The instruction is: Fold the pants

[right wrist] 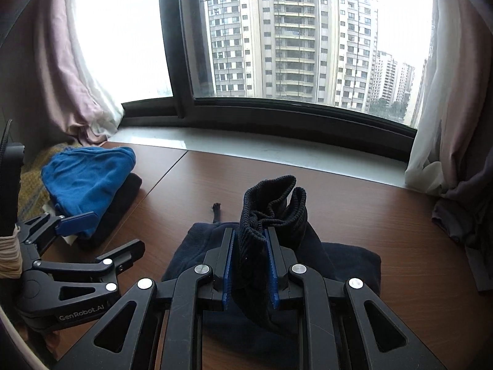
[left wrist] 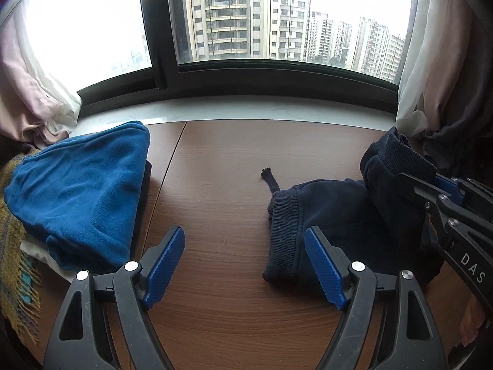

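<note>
The wooden table (right wrist: 354, 203) runs along the windowsill, and your navy pants (right wrist: 348, 262) sit bunched near its front edge. Your right gripper (right wrist: 250, 266) is clamped on the ribbed cuff (right wrist: 271, 206), lifting it upright. Your left gripper (left wrist: 245, 266) hangs spread wide over bare wood just left of them.

The pants (right wrist: 271, 265) lie on the worktop (left wrist: 234, 154), near its front and toward the right. One ribbed end (right wrist: 271, 209) of them stands up between the fingers of the right gripper (right wrist: 250, 265). The left gripper (left wrist: 243, 265) sits just left of the pants, over bare worktop. A pile of clothes (left wrist: 80, 191) lies at the far left. Behind the worktop runs a sill (left wrist: 246, 108), and behind that a window (left wrist: 277, 15). Curtains (right wrist: 456, 108) hang at both sides.
</note>
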`<state>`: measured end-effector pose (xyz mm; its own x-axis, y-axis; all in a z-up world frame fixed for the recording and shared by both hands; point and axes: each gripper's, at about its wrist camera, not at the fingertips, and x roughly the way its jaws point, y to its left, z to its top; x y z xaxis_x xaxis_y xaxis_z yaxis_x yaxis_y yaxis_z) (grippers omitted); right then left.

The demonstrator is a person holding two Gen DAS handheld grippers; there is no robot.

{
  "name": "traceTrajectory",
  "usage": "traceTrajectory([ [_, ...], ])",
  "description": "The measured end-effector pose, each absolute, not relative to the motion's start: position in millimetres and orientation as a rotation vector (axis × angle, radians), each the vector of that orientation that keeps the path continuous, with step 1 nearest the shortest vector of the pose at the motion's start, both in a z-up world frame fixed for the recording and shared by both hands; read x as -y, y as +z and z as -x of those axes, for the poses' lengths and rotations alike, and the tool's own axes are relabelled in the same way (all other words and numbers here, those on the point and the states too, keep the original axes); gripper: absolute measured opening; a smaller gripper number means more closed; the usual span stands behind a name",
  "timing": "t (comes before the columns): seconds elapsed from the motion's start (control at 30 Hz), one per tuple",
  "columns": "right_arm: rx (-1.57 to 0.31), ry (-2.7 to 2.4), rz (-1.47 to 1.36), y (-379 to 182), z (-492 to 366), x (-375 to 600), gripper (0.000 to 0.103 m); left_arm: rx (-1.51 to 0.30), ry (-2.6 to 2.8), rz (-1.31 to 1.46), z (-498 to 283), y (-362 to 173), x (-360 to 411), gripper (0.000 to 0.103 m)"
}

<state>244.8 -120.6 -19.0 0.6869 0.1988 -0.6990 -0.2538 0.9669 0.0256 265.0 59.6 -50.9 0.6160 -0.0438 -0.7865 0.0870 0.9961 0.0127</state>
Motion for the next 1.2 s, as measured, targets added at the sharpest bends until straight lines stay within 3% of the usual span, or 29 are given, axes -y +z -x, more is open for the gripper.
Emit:
traceTrajectory([
  [0.63,-0.864,0.393,0.211,-76.9,-262.8,38.5,0.020,-1.026,-0.017,0.034,-272.5,-100.5,-114.0,0.080],
  [0.87,-0.885,0.455,0.110,-72.0,-258.2,45.0,0.038,-0.979,-0.024,0.055,-254.2,-81.5,-122.3,0.080],
  [1.03,-0.796,0.439,0.063,-38.7,-232.4,62.9,0.039,-0.884,-0.078,0.016,-237.3,-56.0,-112.2,0.080],
  [1.2,-0.742,0.322,0.026,-22.4,-216.6,93.8,0.047,-0.815,-0.254,-0.022,-239.6,-43.1,-85.7,0.079],
])
